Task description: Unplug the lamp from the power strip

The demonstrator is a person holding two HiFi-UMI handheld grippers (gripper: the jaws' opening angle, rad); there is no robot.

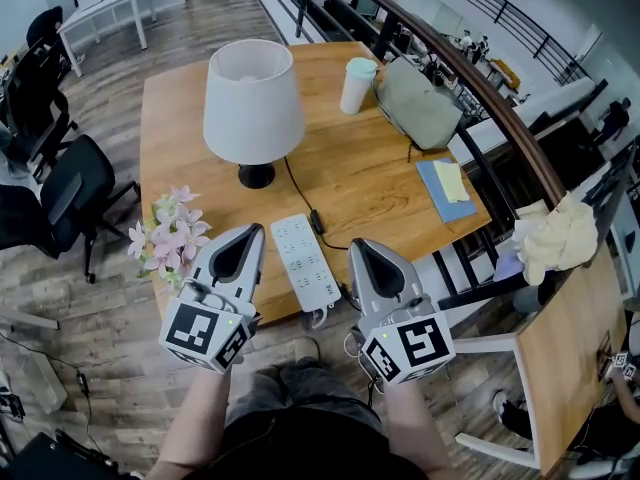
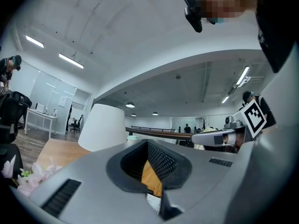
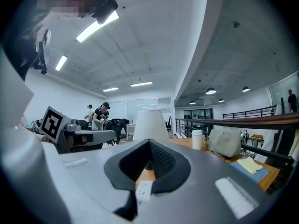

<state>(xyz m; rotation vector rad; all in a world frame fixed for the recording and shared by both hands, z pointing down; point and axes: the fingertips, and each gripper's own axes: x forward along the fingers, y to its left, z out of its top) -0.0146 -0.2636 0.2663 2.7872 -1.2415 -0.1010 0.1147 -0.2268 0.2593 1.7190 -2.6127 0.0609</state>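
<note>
Standing behind power strip [image 1: 305, 261] — lamp [image 1: 254, 103], cup [image 1: 357, 85], bag [image 1: 418, 103]; flowers [image 1: 170, 236] left.

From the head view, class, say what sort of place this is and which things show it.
Most likely an open-plan office: black swivel chairs, a white desk further off, and a long railing running beside the wooden table.
</note>
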